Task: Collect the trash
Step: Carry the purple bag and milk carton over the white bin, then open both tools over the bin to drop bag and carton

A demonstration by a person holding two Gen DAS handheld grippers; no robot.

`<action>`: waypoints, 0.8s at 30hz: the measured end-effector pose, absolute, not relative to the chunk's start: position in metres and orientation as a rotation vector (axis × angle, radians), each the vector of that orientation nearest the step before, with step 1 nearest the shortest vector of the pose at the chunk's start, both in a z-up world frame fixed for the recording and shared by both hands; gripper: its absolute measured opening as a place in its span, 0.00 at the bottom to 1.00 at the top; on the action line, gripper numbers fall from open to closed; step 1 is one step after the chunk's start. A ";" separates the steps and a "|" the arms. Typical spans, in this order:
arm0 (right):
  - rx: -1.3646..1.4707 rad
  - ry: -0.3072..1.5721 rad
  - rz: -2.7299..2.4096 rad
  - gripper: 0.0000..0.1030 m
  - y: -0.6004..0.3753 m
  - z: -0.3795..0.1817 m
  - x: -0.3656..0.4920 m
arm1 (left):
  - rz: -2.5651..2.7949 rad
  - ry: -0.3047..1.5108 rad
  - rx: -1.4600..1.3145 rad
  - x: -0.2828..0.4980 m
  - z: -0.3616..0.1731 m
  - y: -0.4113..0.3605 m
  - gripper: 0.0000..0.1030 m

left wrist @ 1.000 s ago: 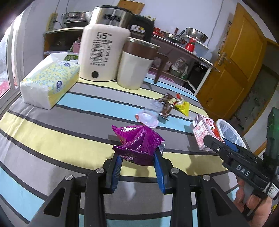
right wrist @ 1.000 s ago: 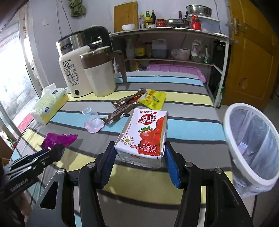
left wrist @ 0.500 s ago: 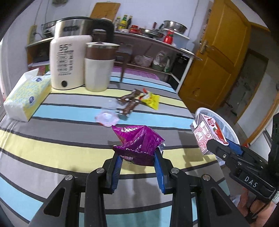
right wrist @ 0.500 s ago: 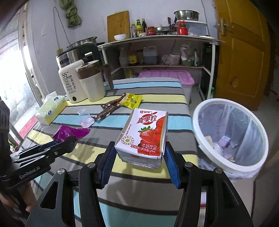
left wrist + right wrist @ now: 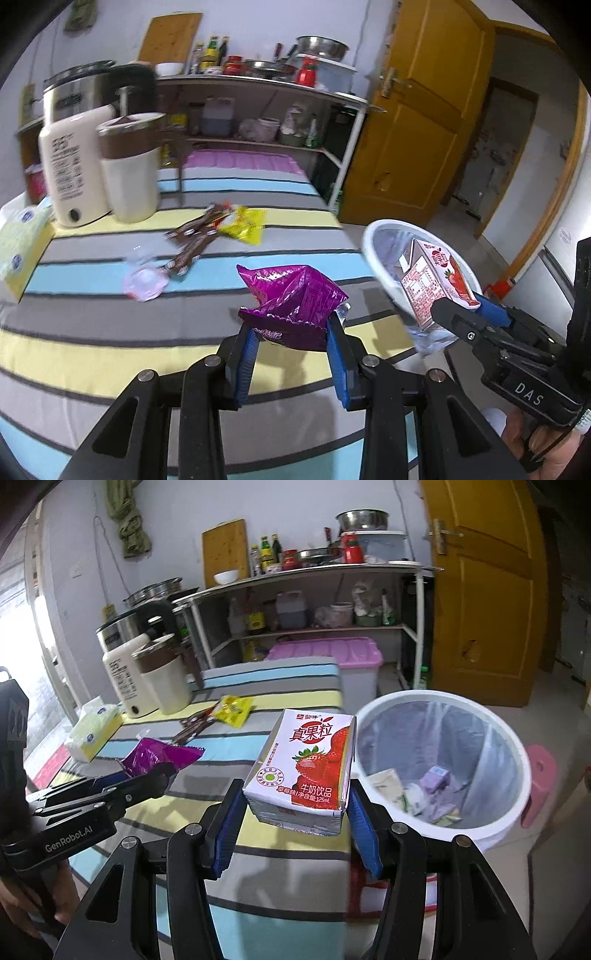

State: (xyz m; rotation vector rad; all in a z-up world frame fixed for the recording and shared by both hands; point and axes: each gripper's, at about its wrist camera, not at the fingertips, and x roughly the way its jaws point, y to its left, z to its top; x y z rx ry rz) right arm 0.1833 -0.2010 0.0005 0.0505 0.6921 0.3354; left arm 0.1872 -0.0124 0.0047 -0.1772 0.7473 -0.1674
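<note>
L gripper [image 5: 291, 343] is clenched on a crumpled purple snack wrapper [image 5: 295, 299], held above the striped tablecloth [image 5: 110, 332] w/ its blue pads [image 5: 245, 363] pinching the wrapper's lower edge. R gripper [image 5: 293, 825] grasps a strawberry milk carton [image 5: 306, 764] upright btwn its pads, just beside the white trash bin [image 5: 509, 812], at the table's edge. The bin has a clear liner and some trash at the bottom. On the cloth, well away from the bin: yellow packet [image 5: 245, 227], brown wrappers [image 5: 194, 236], clear plastic cup [image 5: 146, 278]. Farther from the bin: kettle [image 5: 70, 162], cream jug [image 5: 129, 166], tissue pack [image 5: 18, 243].
</note>
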 end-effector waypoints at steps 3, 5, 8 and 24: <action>0.058 0.685 0.304 0.54 -0.217 0.002 0.184 | -0.202 0.746 -0.156 0.196 0.008 -0.031 0.35; 0.064 0.684 0.286 0.54 -0.226 0.002 0.186 | -0.224 0.745 -0.146 0.202 0.009 -0.042 0.35; 0.073 0.685 0.257 0.54 -0.242 0.002 0.189 | -0.261 0.745 -0.123 0.213 0.011 -0.062 0.35; 0.091 0.761 0.156 0.54 -0.295 -0.021 0.223 | -0.392 0.791 -0.070 0.274 -0.005 -0.136 0.35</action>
